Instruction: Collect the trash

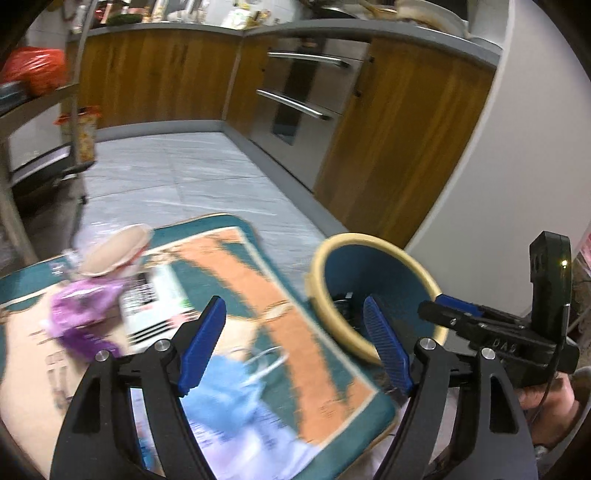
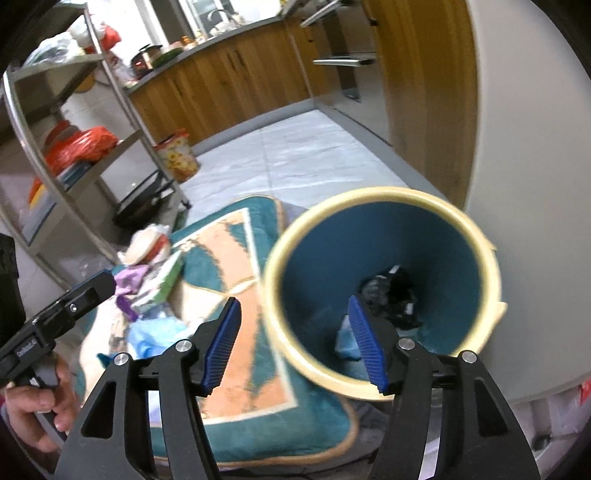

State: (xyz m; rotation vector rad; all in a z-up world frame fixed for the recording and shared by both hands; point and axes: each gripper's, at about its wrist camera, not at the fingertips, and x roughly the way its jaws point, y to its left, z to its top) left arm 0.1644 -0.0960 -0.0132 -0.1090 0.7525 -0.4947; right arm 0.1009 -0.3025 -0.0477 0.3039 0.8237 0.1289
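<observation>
home kitchen | wooden cabinets [image 1: 155, 77] | built-in oven [image 1: 299, 107] | cluttered countertop [image 1: 177, 26] | tiled floor [image 1: 192, 173]

Blue bin [image 2: 384, 236] with cream rim, trash pile [image 1: 110, 295] on rug

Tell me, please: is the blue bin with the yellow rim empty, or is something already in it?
Not empty. The right wrist view looks into the bin: dark crumpled trash and a light blue piece lie at its bottom.

Motion blur smears the trash pile [image 1: 110, 291] beside the bin [image 2: 384, 206], so its printed labels can't be read. Dark scraps [image 2: 391, 291] at the bin's bottom are indistinct. The rug [image 1: 295, 295] runs off the frame's lower edge.
</observation>
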